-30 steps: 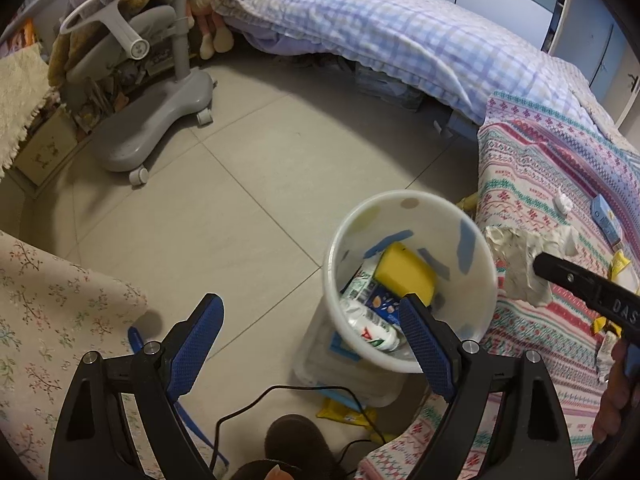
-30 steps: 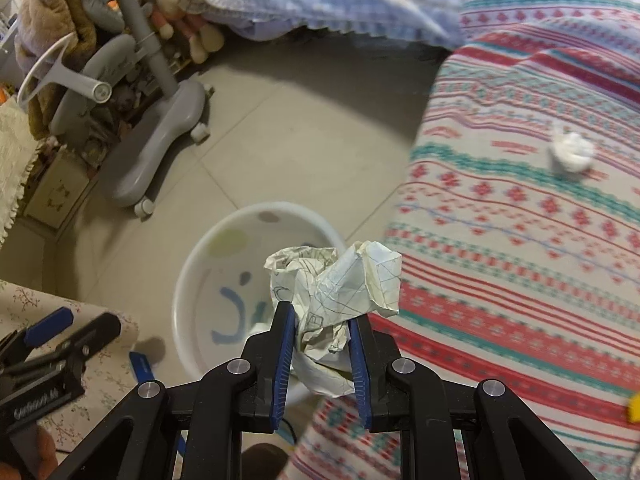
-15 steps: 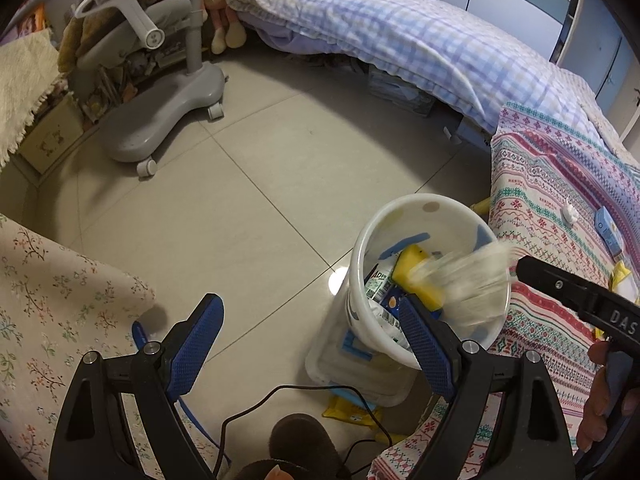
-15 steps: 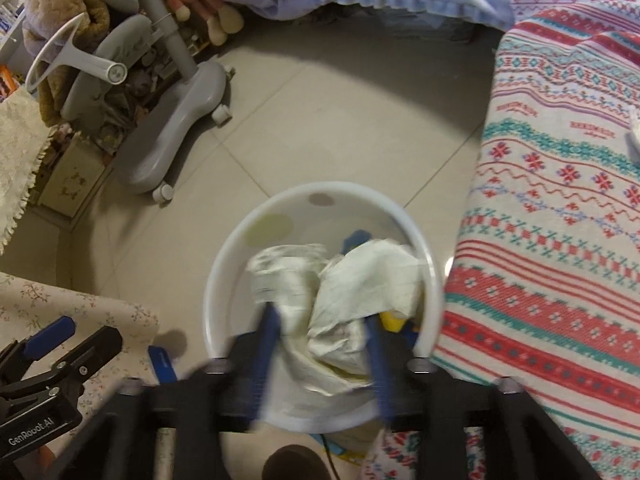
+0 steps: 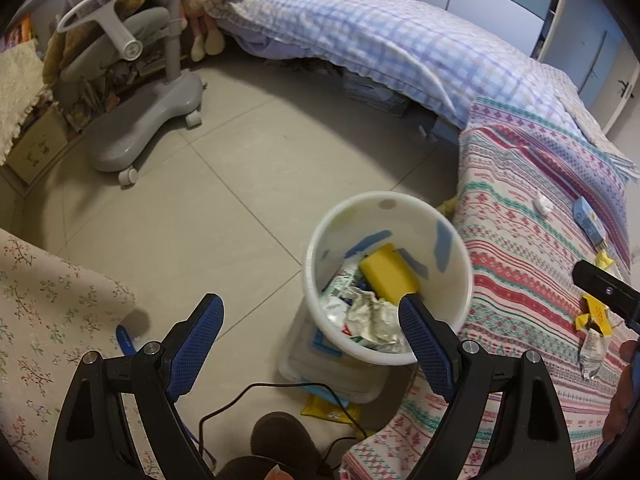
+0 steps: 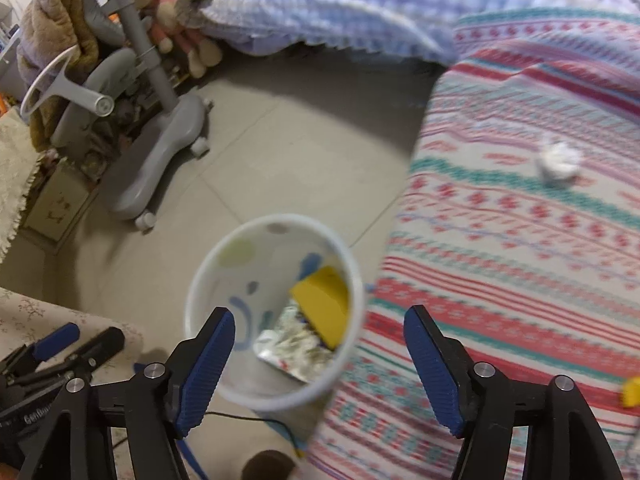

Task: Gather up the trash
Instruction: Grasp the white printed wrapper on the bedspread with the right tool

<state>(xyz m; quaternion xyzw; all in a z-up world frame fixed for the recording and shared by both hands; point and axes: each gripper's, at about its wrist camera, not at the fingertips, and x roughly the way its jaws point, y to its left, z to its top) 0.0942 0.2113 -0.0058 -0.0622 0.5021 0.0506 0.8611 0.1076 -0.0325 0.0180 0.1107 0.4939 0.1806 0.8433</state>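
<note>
- Right gripper (image 6: 318, 356), black with blue ribbed pads, hangs above the white plastic waste bin (image 6: 208, 280); I see its jaws have just been opening and now stand wide apart with nothing between them.
- Left gripper (image 5: 308, 332) is also spread wide and holds nothing; from its camera the bin (image 5: 460, 280) sits just past its right finger.
- Inside the bin lies the crumpled sheet of printed paper (image 5: 374, 316), on top of other wrappers and against a yellow rectangular sponge-like block (image 5: 390, 274).
- The bin stands on the grey tiled floor (image 5: 240, 208), right beside the edge of the bed covered with a red, teal and white patterned blanket (image 5: 520, 264).
- On that blanket, well away from the bin, I can pick out a small white crumpled tissue ball (image 6: 560, 162), a light blue carton (image 5: 588, 220) and yellow wrappers (image 5: 596, 314).
- Across the floor from the bin there is a grey wheeled chair base (image 5: 140, 128).
- A black cable (image 5: 256, 392) trails on the floor just beside the bin's foot.
- The right-wrist picture is blurred, so finer details of the bin's contents are hard to tell there.
</note>
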